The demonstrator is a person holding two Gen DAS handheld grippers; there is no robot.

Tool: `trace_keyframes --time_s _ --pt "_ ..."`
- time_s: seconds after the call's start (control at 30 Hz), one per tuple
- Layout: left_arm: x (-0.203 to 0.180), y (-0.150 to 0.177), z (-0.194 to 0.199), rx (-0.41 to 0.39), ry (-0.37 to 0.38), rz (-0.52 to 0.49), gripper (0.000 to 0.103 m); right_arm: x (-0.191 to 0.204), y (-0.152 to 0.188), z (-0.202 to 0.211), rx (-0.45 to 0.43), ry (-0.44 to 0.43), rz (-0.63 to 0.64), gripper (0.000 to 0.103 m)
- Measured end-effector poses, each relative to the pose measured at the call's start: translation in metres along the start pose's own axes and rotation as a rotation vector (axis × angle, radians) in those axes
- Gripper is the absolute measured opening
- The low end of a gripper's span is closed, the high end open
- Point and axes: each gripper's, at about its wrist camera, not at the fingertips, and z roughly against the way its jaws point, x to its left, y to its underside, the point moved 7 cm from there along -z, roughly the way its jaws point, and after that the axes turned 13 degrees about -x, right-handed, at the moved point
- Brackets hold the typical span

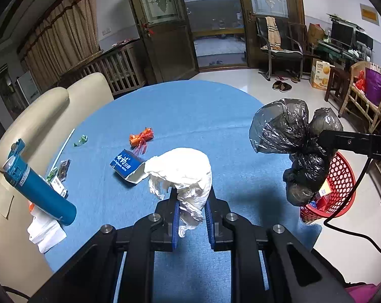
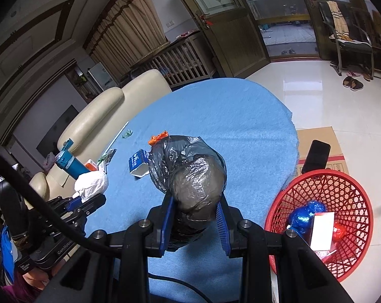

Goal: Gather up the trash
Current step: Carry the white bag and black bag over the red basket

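My left gripper [image 1: 192, 198] is shut on a crumpled white tissue wad [image 1: 182, 166], held above the blue tablecloth [image 1: 190, 111]. My right gripper [image 2: 196, 203] is shut on a knotted black plastic bag [image 2: 190, 176]. In the left wrist view that bag [image 1: 296, 146] hangs at the right, above the table's edge and a red mesh basket [image 1: 342, 176]. On the cloth lie a blue and white carton [image 1: 128, 165], an orange wrapper [image 1: 141, 137], a green wrapper [image 1: 81, 140], a white straw [image 1: 64, 146] and small packets [image 1: 61, 174].
The red basket [image 2: 304, 189] stands on the floor right of the table with a blue foil ball, a white box and a red item inside. A teal bottle [image 1: 38, 186] lies on white paper at the left. A cream sofa [image 1: 46, 111] lines the table's left side. Behind the basket, cardboard [image 2: 319, 141] covers the floor.
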Motion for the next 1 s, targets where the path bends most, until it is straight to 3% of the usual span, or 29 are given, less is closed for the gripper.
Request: trace_keyframes --time_s 1.0 --pt "-0.044 -0.017 -0.003 -0.016 0.021 -0.126 0.019 -0.051 -0.010 0.038 -0.070 0.038 -0.072 0.033"
